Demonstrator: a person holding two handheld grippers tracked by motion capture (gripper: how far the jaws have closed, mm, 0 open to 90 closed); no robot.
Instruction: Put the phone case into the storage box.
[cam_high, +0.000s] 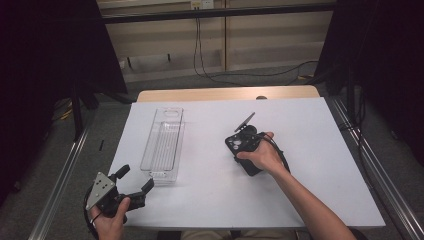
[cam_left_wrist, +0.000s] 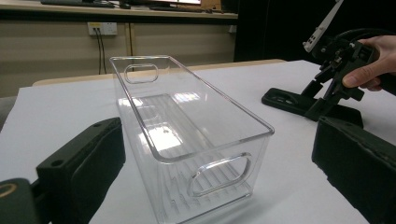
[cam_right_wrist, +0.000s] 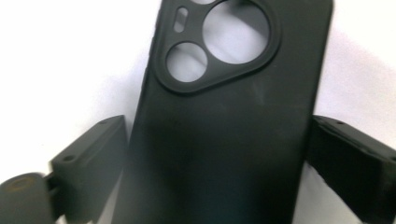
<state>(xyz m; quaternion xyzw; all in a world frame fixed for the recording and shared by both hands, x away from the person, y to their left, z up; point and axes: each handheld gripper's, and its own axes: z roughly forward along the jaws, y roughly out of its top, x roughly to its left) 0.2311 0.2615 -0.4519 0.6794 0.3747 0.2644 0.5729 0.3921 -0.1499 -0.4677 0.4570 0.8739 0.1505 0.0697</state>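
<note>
A clear plastic bin (cam_high: 162, 142) with handle cut-outs in its ends lies lengthwise on the white table, empty. My left gripper (cam_high: 136, 177) is open just short of its near end; in the left gripper view the bin (cam_left_wrist: 187, 135) stands between and beyond the open left gripper (cam_left_wrist: 219, 126). A black phone case (cam_high: 233, 146) lies flat right of the bin, camera cut-outs up. My right gripper (cam_high: 246, 142) is lowered over it. In the right gripper view the case (cam_right_wrist: 224, 140) lies between the wide-set jaws of the right gripper (cam_right_wrist: 217, 125), close to both. The case (cam_left_wrist: 285, 100) rests on the table.
A white sheet (cam_high: 300, 130) covers the table, with a wooden strip (cam_high: 225, 93) along its far edge. Cables (cam_high: 240, 75) lie on the floor beyond. Metal rails (cam_high: 372, 170) run along both sides. The other hand and its gripper (cam_left_wrist: 336, 65) show at the right of the left gripper view.
</note>
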